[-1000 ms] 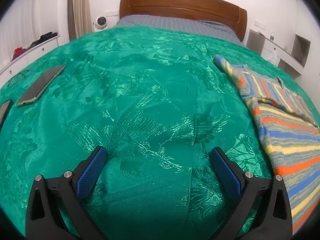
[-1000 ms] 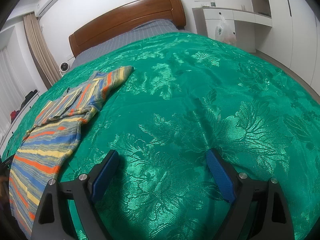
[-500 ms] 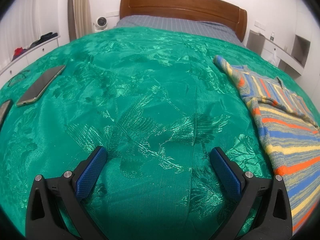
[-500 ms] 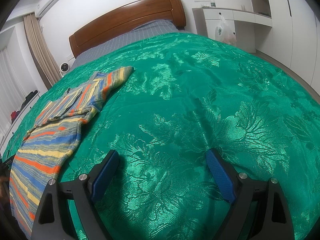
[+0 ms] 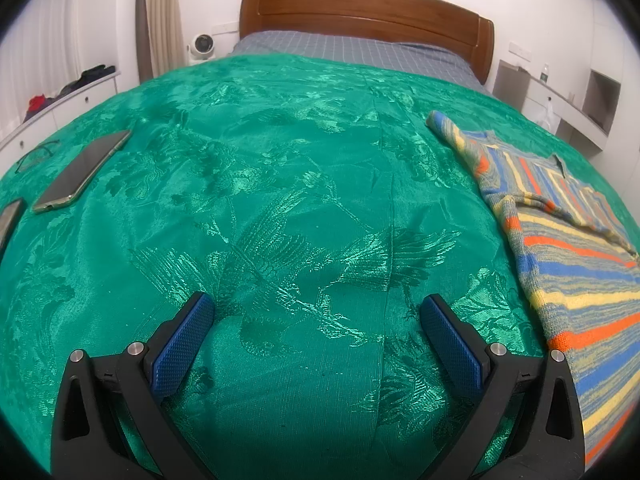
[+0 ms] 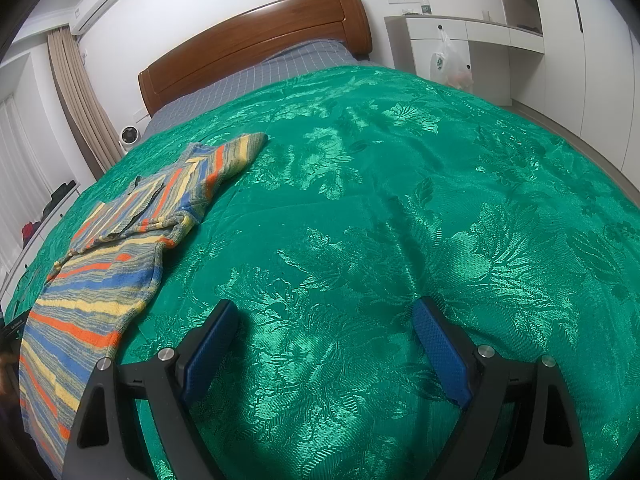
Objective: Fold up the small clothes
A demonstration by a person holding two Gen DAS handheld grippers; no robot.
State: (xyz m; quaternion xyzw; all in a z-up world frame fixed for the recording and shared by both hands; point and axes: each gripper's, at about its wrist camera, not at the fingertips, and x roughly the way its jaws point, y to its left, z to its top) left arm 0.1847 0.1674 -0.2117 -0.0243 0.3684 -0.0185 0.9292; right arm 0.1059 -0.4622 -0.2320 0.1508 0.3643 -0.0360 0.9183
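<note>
The striped sweater (image 5: 568,264) lies flat on the green bedspread (image 5: 304,208), at the right edge of the left view and the left of the right view, one sleeve toward the headboard (image 5: 364,8). The left gripper (image 5: 316,308) and right gripper (image 6: 324,312) hang over bare bedspread, jaws wide apart, holding nothing. A phone (image 5: 82,170) lies at the left. A grey sheet (image 5: 352,50) shows beyond the bedspread. White cabinets (image 6: 460,52) line the wall.
</note>
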